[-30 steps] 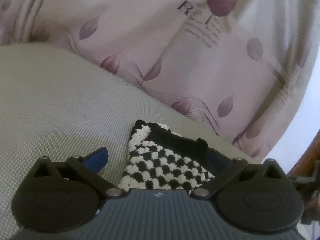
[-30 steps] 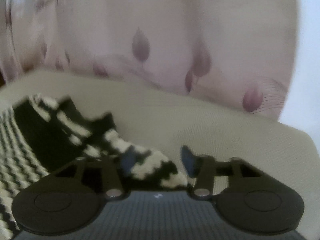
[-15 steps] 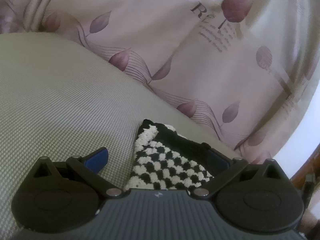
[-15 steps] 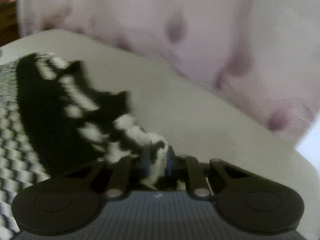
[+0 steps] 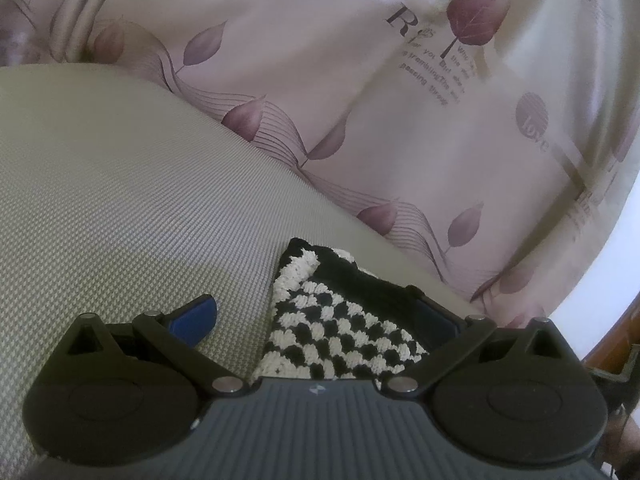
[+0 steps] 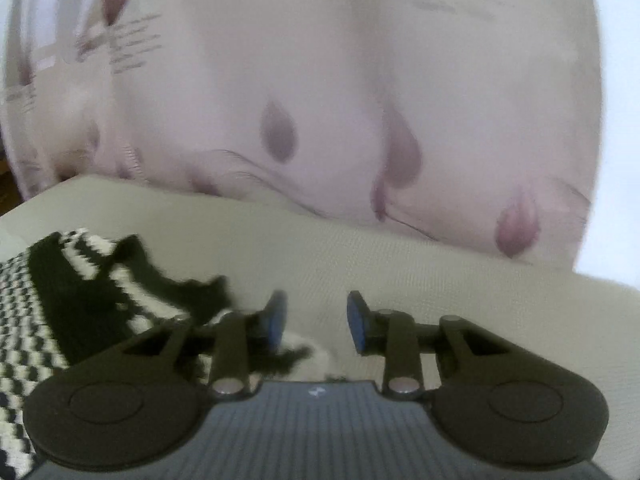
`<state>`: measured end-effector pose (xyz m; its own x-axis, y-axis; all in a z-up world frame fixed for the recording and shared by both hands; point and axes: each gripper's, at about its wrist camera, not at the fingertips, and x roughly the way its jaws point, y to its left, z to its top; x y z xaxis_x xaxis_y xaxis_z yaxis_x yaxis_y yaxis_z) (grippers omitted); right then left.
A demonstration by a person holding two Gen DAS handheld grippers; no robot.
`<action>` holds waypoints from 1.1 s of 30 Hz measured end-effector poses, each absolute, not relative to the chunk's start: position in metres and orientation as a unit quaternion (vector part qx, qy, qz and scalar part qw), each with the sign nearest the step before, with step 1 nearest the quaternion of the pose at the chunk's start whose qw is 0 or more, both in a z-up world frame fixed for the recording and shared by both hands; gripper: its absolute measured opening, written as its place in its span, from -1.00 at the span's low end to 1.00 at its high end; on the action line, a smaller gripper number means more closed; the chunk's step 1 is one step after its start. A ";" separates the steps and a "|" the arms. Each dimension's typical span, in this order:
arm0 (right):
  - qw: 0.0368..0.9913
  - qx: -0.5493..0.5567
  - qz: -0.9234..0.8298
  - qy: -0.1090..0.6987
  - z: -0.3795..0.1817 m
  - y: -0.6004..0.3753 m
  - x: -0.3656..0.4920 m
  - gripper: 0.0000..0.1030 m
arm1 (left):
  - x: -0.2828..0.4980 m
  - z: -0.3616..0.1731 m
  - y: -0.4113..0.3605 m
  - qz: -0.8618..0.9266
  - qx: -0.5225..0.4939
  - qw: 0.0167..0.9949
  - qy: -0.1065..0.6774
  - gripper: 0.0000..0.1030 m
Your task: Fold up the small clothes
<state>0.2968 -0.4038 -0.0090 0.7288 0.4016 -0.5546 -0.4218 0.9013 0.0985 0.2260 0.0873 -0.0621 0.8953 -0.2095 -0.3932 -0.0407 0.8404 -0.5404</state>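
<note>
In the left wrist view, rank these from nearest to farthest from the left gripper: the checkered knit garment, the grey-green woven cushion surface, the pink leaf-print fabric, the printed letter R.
1. Checkered knit garment: lying between the left gripper fingers, toward the right one.
2. Grey-green woven cushion surface: under and left of the garment.
3. Pink leaf-print fabric: behind the cushion's edge.
4. Printed letter R: high on that fabric, upper right.

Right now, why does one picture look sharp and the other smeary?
Left wrist view: crisp, the checkered knit cloth and the curtain's lettering read clearly, edges bowed by the fisheye. Right wrist view: motion-blurred, the knit and curtain leaves smeared; soft daylight, no glare.
</note>
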 end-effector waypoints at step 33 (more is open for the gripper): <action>0.878 -0.107 0.250 0.395 -0.060 -0.285 0.361 -0.88 | 0.229 -0.064 0.089 -0.040 -0.281 0.931 0.229 1.00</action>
<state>0.3610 -0.2849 -0.0600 0.5629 0.3543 -0.7467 -0.5228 0.8524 0.0104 0.2286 0.0891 -0.0644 0.8917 -0.2037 -0.4042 -0.0539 0.8389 -0.5417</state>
